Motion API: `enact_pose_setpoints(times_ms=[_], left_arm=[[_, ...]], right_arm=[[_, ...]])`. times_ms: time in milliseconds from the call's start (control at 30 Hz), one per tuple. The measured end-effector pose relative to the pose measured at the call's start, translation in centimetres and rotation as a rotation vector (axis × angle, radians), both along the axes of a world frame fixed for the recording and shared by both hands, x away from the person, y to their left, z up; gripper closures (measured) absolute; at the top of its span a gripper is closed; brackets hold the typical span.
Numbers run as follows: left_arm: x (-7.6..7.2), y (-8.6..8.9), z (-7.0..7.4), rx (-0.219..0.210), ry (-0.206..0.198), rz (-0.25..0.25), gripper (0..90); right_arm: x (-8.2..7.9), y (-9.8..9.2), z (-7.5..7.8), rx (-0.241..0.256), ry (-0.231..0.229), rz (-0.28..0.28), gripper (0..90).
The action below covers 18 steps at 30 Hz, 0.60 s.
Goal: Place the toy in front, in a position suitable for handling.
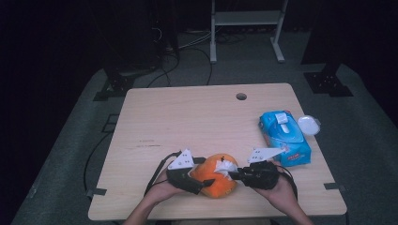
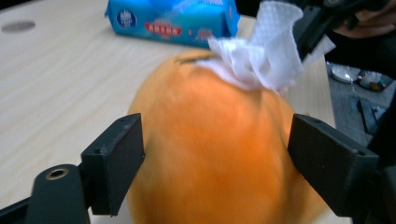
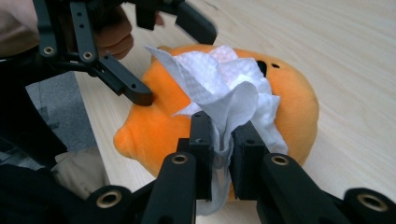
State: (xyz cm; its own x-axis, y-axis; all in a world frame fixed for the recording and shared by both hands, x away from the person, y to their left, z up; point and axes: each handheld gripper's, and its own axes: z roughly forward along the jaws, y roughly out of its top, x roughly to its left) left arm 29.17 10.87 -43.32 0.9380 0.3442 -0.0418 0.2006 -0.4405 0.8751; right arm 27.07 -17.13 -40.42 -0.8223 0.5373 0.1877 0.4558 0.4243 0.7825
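Note:
An orange plush toy (image 1: pixel 217 182) lies near the table's front edge between my two grippers. My left gripper (image 1: pixel 201 182) holds it from the left, its jaws wide and pressed on both sides of the toy (image 2: pixel 210 149). A crumpled white wipe (image 1: pixel 226 166) rests on top of the toy. My right gripper (image 1: pixel 236 175) is shut on that wipe (image 3: pixel 219 93), and the jaws pinch its gathered end against the toy (image 3: pixel 289 107). In the left gripper view the wipe (image 2: pixel 261 51) hangs from the right gripper (image 2: pixel 310 28) at the upper right.
A blue pack of wipes (image 1: pixel 284 137) lies at the table's right side, with a small white round lid (image 1: pixel 309 125) beside it at the edge. A cable hole (image 1: pixel 241 96) sits near the far edge. The wooden table (image 1: pixel 187 122) is bare elsewhere.

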Motion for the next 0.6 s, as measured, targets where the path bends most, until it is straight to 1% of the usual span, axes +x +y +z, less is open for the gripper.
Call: enact_pose_setpoints(times_ms=[33, 67, 100, 133, 167, 200, 233, 267, 300, 333, 367, 400, 467, 500, 567, 600], left_arm=[[-0.1, 0.0, -0.1, 0.004, 0.002, -0.002, 25.8], [-0.1, -0.1, -0.3, 0.015, -0.009, -0.011, 33.5], [-0.1, -0.2, -0.4, 0.024, -0.018, -0.020, 33.5], [0.0, -0.3, -0.5, 0.020, -0.021, -0.030, 35.4], [0.1, -0.4, -0.6, 0.016, -0.024, -0.042, 37.2], [0.1, -0.6, -0.7, 0.008, -0.027, -0.054, 38.8], [0.1, -0.8, -0.8, 0.004, -0.033, -0.069, 38.8], [0.1, -1.0, -0.8, 0.000, -0.036, -0.077, 38.7], [0.1, -1.1, -0.7, 0.002, -0.041, -0.082, 38.7], [0.1, -1.1, -0.7, 0.003, -0.042, -0.086, 38.2], [0.2, -1.1, -0.7, 0.002, -0.042, -0.088, 37.9], [0.3, -1.0, -0.7, -0.001, -0.042, -0.091, 37.8], [0.5, -0.8, -0.5, -0.002, -0.044, -0.078, 36.5], [0.7, -0.7, -0.5, -0.001, -0.046, -0.060, 34.3], [1.0, -0.6, -0.5, -0.013, -0.038, 0.000, 26.5], [1.1, -0.5, -0.5, -0.019, -0.037, 0.018, 25.4]], right_arm=[[0.0, 0.0, 0.1, 0.007, -0.003, 0.006, 76.5], [-0.1, 0.1, 0.4, 0.018, -0.031, 0.010, 74.9], [-0.1, 0.1, 0.4, 0.018, -0.031, 0.010, 74.9], [-0.1, 0.2, 0.6, 0.019, -0.047, 0.003, 76.3], [0.0, 0.2, 0.8, 0.021, -0.053, -0.003, 78.8], [0.2, 0.4, 0.9, 0.022, -0.087, -0.028, 79.8], [0.2, 0.4, 0.9, 0.022, -0.087, -0.028, 79.8], [0.4, 0.8, 0.6, 0.008, -0.096, -0.035, 80.5], [0.4, 0.8, 0.6, 0.008, -0.096, -0.035, 80.5], [0.4, 1.0, 0.4, -0.019, -0.118, -0.043, 81.6], [0.4, 1.2, 0.1, -0.042, -0.122, -0.040, 83.5], [0.5, 1.1, -0.1, -0.053, -0.120, -0.034, 85.1], [0.5, 1.0, -0.3, -0.076, -0.120, -0.033, 86.6], [0.5, 0.8, -0.4, -0.085, -0.117, -0.031, 86.9], [0.4, 0.4, -0.7, -0.113, -0.112, -0.033, 87.3], [0.3, 0.2, -0.8, -0.113, -0.086, -0.030, 87.4]])
